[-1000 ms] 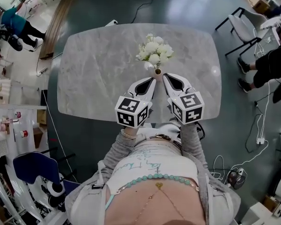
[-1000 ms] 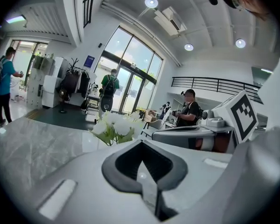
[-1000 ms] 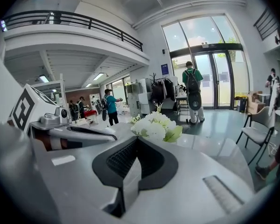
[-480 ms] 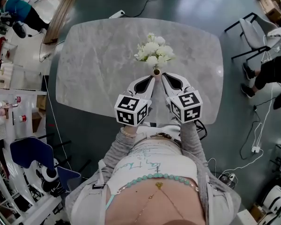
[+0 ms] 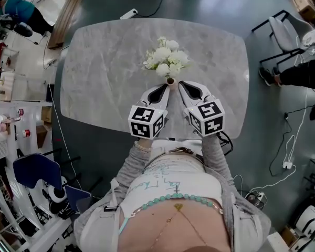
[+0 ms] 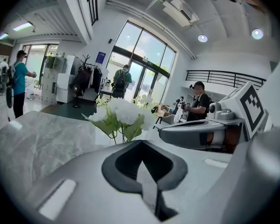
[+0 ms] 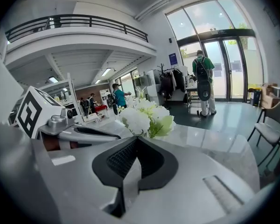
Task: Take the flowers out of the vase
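Scene: a person stands at a pale grey marble counter (image 5: 105, 67) with rounded corners, holding a white gripper in each hand.
Flowers: a bunch of white flowers (image 5: 163, 58) with green leaves stands upright near the counter's middle, stems down in the vase.
Vase: a small brownish vase (image 5: 170, 81). Only its mouth shows, between the two gripper tips.
Left gripper (image 5: 163, 90): its jaws are clenched together on nothing. The tip is just beside the vase, below the blossoms. Whether it touches the vase is unclear.
Right gripper (image 5: 185, 86): its jaws are likewise pressed together and empty, with the tip close on the vase's other side.
Progress: nothing looks done yet, as every stem sits in the vase. Left to do, probably: part one pair of jaws, grasp the stems and lift them clear.
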A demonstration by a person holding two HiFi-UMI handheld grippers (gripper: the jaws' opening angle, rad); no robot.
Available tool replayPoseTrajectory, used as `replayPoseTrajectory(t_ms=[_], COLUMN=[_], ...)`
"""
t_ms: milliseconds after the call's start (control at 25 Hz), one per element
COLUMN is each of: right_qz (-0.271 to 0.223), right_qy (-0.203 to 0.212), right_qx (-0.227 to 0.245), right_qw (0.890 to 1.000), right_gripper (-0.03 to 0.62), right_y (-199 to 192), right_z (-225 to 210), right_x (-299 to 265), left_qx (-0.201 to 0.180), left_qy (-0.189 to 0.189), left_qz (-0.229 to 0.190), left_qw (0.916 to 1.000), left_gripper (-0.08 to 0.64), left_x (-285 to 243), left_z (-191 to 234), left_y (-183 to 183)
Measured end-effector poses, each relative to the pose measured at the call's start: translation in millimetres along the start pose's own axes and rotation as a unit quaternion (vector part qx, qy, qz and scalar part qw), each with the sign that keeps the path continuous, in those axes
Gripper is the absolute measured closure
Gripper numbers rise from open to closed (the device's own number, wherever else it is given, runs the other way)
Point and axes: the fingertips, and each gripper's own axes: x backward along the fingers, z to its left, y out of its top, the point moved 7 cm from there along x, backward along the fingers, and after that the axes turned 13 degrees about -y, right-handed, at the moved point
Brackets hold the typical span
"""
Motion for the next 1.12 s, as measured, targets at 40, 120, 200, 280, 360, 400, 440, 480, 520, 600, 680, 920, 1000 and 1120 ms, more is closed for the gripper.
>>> replayPoseTrajectory(t_ms=[40,120,200,280,360,400,440,480,520,600,680,920,1000,1120], right_qz=[0.001,0.004,0.005,0.006,0.008,0.009,0.010,0.010,0.010,0.011,0.013,0.016,0.017,0.019], right_qy=[0.001,0.003,0.004,0.004,0.004,0.003,0.003,0.001,0.000,-0.003,-0.006,-0.018,-0.022,-0.026], right_qx=[0.000,0.001,0.001,0.000,0.000,0.000,-0.001,-0.001,-0.001,-0.003,-0.005,-0.015,-0.019,-0.022], right_qw=[1.000,1.000,1.000,1.000,1.000,1.000,1.000,1.000,1.000,1.000,1.000,1.000,0.999,0.999], right_gripper=[0.565,0.565,0.565,0.565,0.565,0.565,0.565,0.565,0.565,0.565,0.565,0.565,0.565,0.565], right_y=[-1,-2,-3,-3,-3,-3,-3,-3,-3,-3,-4,-5,-5,-6], right_z=[-2,-4,-7,-9,-10,-11,-11,-12,-12,-15,-18,-28,-32,-35], right_x=[0,0,-1,-1,-1,-2,-2,-2,-2,-2,-4,-6,-6,-7], left_qx=[-0.002,-0.006,-0.008,-0.008,-0.008,-0.008,-0.008,-0.007,-0.006,-0.004,-0.001,0.011,0.017,0.027], left_qy=[0.002,0.006,0.008,0.009,0.010,0.011,0.012,0.012,0.013,0.016,0.022,0.042,0.046,0.053], left_qz=[0.004,0.014,0.022,0.028,0.033,0.035,0.037,0.038,0.038,0.038,0.039,0.043,0.047,0.050], left_qw=[1.0000,0.9999,0.9997,0.9995,0.9994,0.9993,0.9992,0.9992,0.9992,0.9991,0.9990,0.9981,0.9977,0.9970], left_gripper=[0.558,0.558,0.558,0.558,0.558,0.558,0.558,0.558,0.558,0.558,0.558,0.510,0.477,0.415], left_x=[-3,-8,-13,-17,-20,-22,-23,-24,-25,-29,-33,-41,-44,-47], left_z=[1,2,4,6,9,11,12,14,16,20,25,38,40,45], left_y=[-2,-5,-8,-11,-13,-14,-14,-15,-16,-18,-20,-24,-27,-31])
